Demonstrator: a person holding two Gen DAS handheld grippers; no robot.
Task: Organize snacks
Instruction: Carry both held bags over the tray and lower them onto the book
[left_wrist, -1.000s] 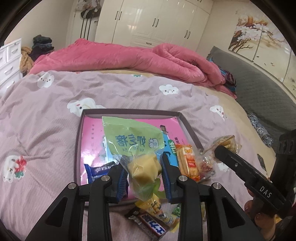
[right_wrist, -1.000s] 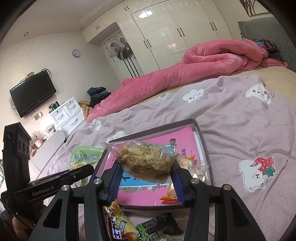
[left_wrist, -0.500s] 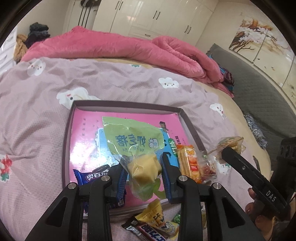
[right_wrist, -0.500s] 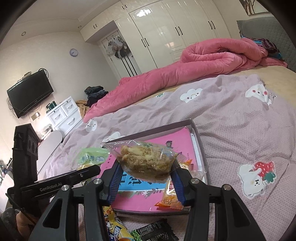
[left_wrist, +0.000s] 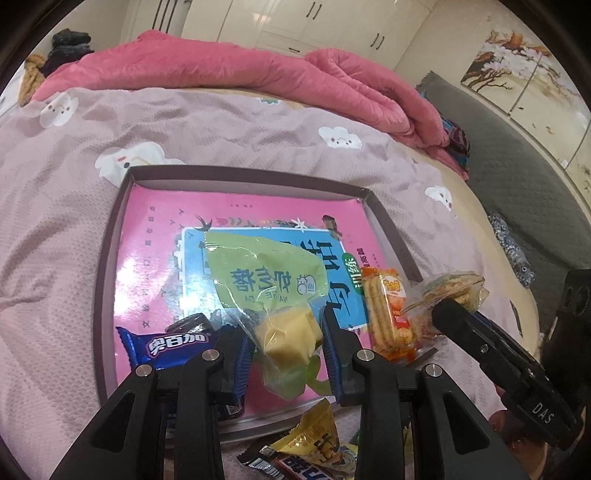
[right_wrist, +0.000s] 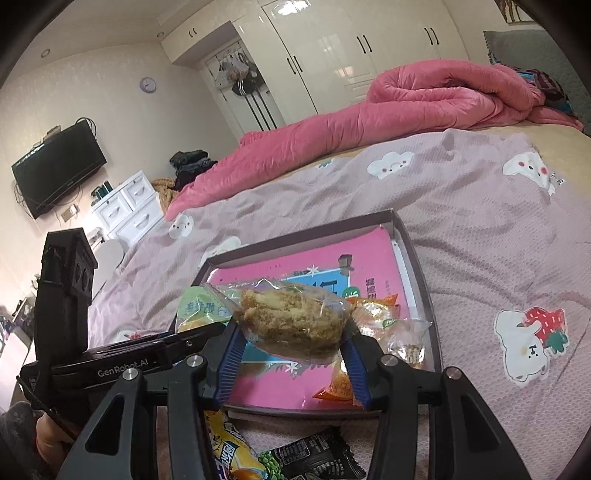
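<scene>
- My left gripper (left_wrist: 288, 343) is clamped on a green-and-clear packet (left_wrist: 273, 295) with a pale yellow block inside; the block sits squarely between the blue pads, and the green printed end sticks out ahead of the jaws.
- My right gripper (right_wrist: 291, 343) pinches a clear-wrapped crumbly cake (right_wrist: 291, 317) across its width, the wrapper ends flaring past both jaws.
- Both held packets hang over the near part of a shallow dark-rimmed tray (left_wrist: 236, 175) lined with a pink and blue printed sheet.
- Just left of my left jaws, a blue cookie packet (left_wrist: 173, 345) lies in the tray's near corner.
- Right of those jaws, an orange cracker pack (left_wrist: 388, 314) lies along the tray's right side.
- Beyond my right jaws, a small clear packet (right_wrist: 406, 343) lies beside the orange pack, against the right wall.
- Below the jaws, outside the near rim, a yellow packet (left_wrist: 317, 432) and a dark wrapper (right_wrist: 317, 458) lie on the bedspread (right_wrist: 498, 240).
- Far ahead, a pink quilt (left_wrist: 221, 70) lies bunched.
</scene>
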